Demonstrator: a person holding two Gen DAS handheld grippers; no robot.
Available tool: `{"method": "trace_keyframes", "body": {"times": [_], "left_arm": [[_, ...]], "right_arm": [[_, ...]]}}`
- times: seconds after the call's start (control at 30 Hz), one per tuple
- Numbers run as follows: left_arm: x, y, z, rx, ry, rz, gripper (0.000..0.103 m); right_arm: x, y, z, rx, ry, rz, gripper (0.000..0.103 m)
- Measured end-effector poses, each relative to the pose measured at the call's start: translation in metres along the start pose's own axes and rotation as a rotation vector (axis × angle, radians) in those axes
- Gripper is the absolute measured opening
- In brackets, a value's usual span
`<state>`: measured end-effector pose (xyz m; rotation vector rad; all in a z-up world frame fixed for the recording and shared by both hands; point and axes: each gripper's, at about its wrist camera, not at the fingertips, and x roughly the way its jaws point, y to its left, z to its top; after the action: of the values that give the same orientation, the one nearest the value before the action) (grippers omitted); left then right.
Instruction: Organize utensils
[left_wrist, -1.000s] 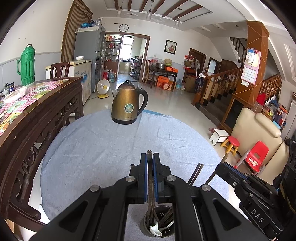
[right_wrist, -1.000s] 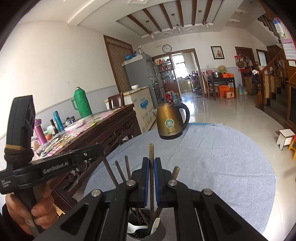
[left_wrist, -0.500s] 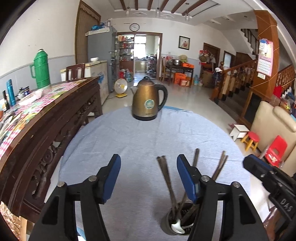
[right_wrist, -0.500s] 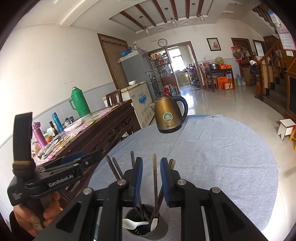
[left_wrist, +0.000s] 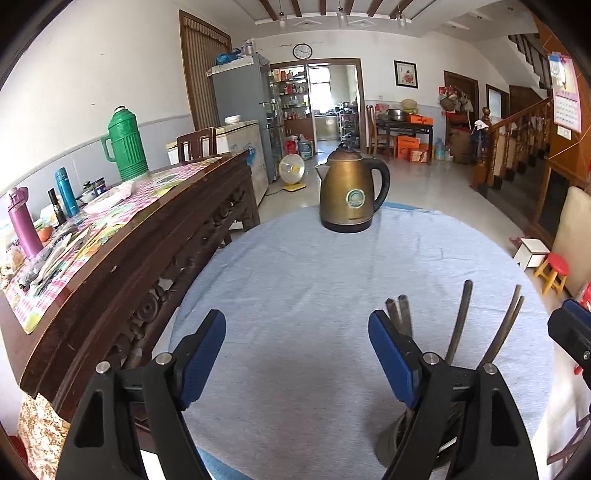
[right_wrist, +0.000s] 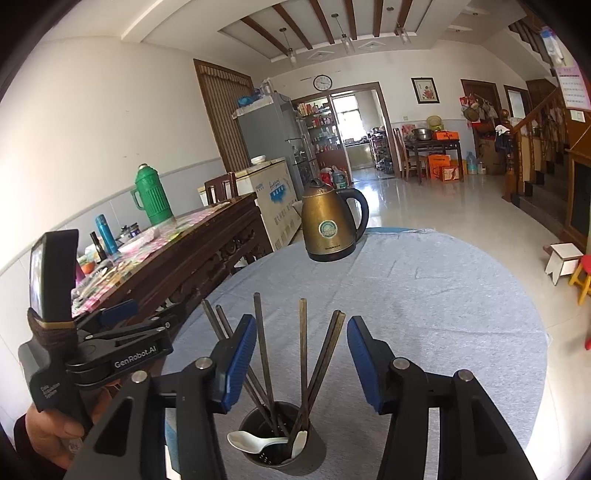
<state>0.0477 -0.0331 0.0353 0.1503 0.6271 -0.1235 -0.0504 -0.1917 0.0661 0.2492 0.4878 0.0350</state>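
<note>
Both grippers have just let go. A sec ago each pinched a chopstick over the metal utensil cup (right_wrist: 282, 439); now the left gripper (left_wrist: 297, 354) has its fingers spread wide w/ nothing between, and the right gripper (right_wrist: 301, 360) has opened too, pads clear of the chopsticks (right_wrist: 303, 354) standing between them. Chopsticks and two white spoons (right_wrist: 255, 441) sit in the cup at the round table's (right_wrist: 424, 295) near edge. Looks like the drop-off's done.

Round table (right_wrist: 461, 314) in grey cloth, kettle (right_wrist: 330, 225), utensil cup (right_wrist: 284, 439)
</note>
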Motion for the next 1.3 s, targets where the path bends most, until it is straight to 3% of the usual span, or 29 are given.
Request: {"method": "trace_keyframes", "body": {"times": [0.37,0.83,1.3], "left_arm": [[-0.008,0.005,-0.015,0.024,-0.004,0.011,0.084],[-0.017,-0.005,-0.058,0.080,0.067,-0.015,0.084],[-0.013,-0.011,-0.075,0.099,0.120,-0.018,0.084]], "right_arm": [[0.005,-0.006,-0.018,0.002,0.121,-0.035,0.054],[-0.004,0.004,-0.048,-0.015,0.211,-0.047,0.054],[0.004,-0.003,-0.070,0.018,0.300,-0.071,0.055]]}}
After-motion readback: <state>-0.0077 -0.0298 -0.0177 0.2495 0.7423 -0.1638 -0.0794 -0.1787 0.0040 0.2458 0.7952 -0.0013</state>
